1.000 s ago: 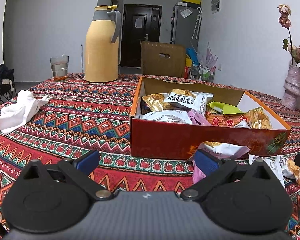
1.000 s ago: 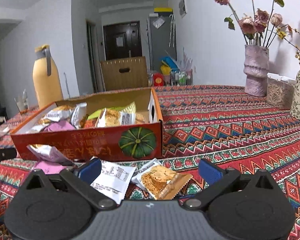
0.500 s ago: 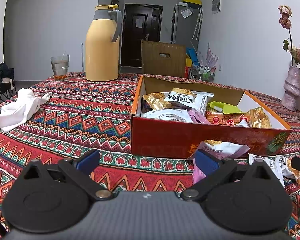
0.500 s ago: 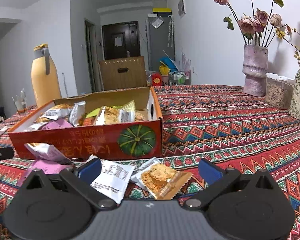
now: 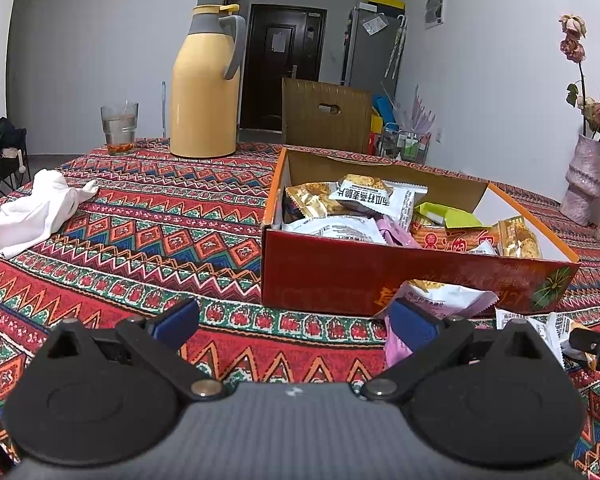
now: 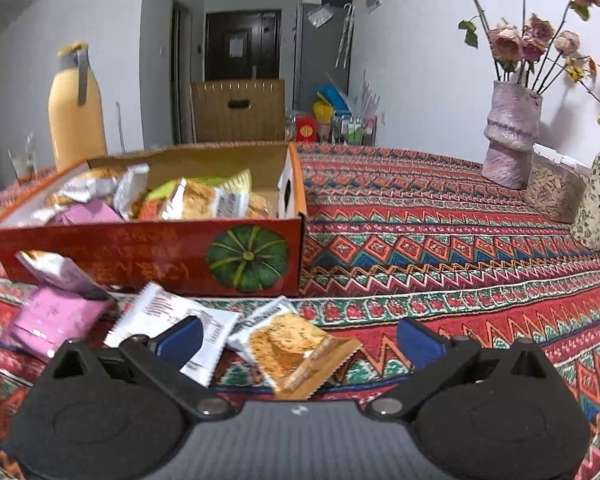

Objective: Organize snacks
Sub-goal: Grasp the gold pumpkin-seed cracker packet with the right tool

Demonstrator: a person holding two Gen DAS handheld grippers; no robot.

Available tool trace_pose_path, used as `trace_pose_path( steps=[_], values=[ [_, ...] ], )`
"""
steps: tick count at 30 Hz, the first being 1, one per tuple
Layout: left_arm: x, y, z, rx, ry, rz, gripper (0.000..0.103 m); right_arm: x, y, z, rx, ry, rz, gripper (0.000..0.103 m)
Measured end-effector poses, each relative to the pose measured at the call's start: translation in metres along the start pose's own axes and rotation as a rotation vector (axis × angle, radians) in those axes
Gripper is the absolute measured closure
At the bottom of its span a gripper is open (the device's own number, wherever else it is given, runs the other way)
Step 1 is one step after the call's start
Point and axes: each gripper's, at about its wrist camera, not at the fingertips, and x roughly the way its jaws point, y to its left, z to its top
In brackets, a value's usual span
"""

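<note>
A red cardboard box (image 5: 380, 276) (image 6: 148, 256) with a pumpkin print holds several snack packets. Loose packets lie on the tablecloth in front of it: an orange-and-white packet (image 6: 296, 348), a white packet (image 6: 172, 316), a pink packet (image 6: 52, 316) (image 5: 396, 350) and a silver-pink one (image 6: 60, 274) (image 5: 448, 294). My right gripper (image 6: 300, 338) is open, low over the table, with the orange-and-white packet between its fingers, not pinched. My left gripper (image 5: 294, 322) is open over bare cloth left of the pink packet, which its right finger partly hides.
A yellow thermos (image 5: 204, 88), a glass (image 5: 119, 128) and a white cloth (image 5: 40, 208) sit at the left. Vases with dried flowers (image 6: 508, 136) (image 6: 598, 196) and a clear seed container (image 6: 552, 188) stand at the right. A brown cardboard box (image 5: 324, 120) stands beyond the table.
My right gripper has edged forward and lower, so the loose packets sit closer between its fingers. The left gripper has barely shifted. Both stay open.
</note>
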Motion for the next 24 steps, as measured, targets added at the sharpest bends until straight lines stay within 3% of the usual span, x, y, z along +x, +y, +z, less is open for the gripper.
trace_pose_path(
  steps=[6, 22, 24],
  values=[
    [0.001, 0.0, 0.0, -0.001, 0.006, -0.001, 0.0, 0.027, -0.007, 0.001, -0.022, 0.104, 0.02, 0.0],
    [0.004, 0.001, 0.0, -0.005, 0.024, 0.003, 0.0, 0.043, -0.008, 0.004, -0.001, 0.108, 0.096, 0.0],
    [0.004, 0.0, 0.0, -0.004, 0.026, 0.004, 0.0, 0.041, -0.007, 0.003, -0.004, 0.094, 0.106, 0.005]
  ],
)
